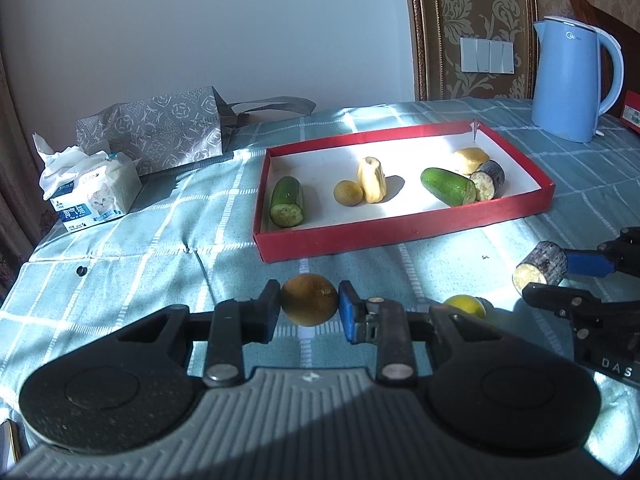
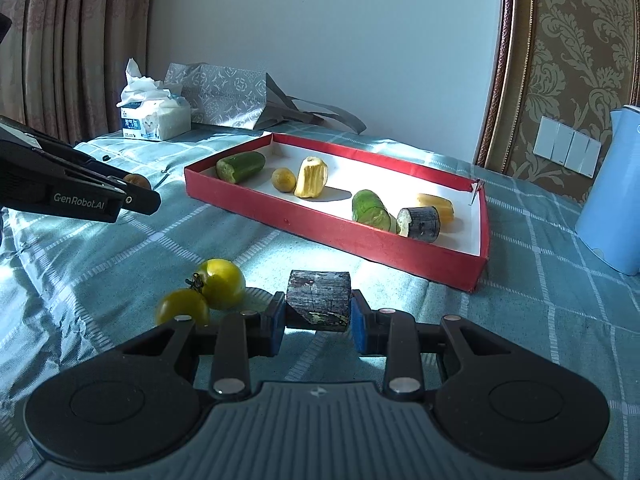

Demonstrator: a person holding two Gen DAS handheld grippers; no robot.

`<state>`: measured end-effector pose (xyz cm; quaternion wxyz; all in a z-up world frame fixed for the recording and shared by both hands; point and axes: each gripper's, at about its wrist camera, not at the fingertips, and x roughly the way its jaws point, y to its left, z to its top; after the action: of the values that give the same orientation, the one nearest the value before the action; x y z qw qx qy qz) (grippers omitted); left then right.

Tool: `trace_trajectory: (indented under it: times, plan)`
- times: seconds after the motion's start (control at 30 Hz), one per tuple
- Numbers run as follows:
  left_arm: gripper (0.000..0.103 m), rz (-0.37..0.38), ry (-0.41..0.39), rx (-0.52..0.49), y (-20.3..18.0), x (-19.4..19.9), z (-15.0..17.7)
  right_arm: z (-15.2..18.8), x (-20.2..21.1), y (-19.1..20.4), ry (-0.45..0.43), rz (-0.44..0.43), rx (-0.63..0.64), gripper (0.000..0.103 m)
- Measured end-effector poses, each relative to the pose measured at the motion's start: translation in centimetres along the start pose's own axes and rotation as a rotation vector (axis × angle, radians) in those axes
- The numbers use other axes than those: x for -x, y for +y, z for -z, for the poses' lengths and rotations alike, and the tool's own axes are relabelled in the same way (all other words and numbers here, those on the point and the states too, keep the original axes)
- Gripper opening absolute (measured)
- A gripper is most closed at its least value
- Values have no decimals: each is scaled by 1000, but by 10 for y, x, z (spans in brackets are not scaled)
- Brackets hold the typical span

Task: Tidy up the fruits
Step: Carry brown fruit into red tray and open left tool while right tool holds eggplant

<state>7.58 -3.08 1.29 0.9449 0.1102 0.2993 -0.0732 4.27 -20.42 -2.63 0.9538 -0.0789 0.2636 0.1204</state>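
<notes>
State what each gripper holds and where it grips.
Left gripper clamps the brown round fruit across its sides. Right gripper clamps the dark-skinned cut piece by its two ends.

Black hand-held gripper (image 1: 309, 312) — blue pads, silver rivets

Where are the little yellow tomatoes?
In the right wrist view, the two tomatoes sit on the tablecloth, outside the red tray, just left of the dark chunk held in the right claw.
</notes>
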Motion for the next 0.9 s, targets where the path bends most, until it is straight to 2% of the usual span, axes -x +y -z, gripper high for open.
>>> trace_trajectory:
  times: [0.5, 0.9]
  plan:
    - [28, 20, -31, 12, -9, -21, -46, 6, 30, -14, -54, 22, -59, 31]
    - [28, -20, -47, -9, -35, -52, -79, 9, 42, -19, -75, 20, -85, 31]
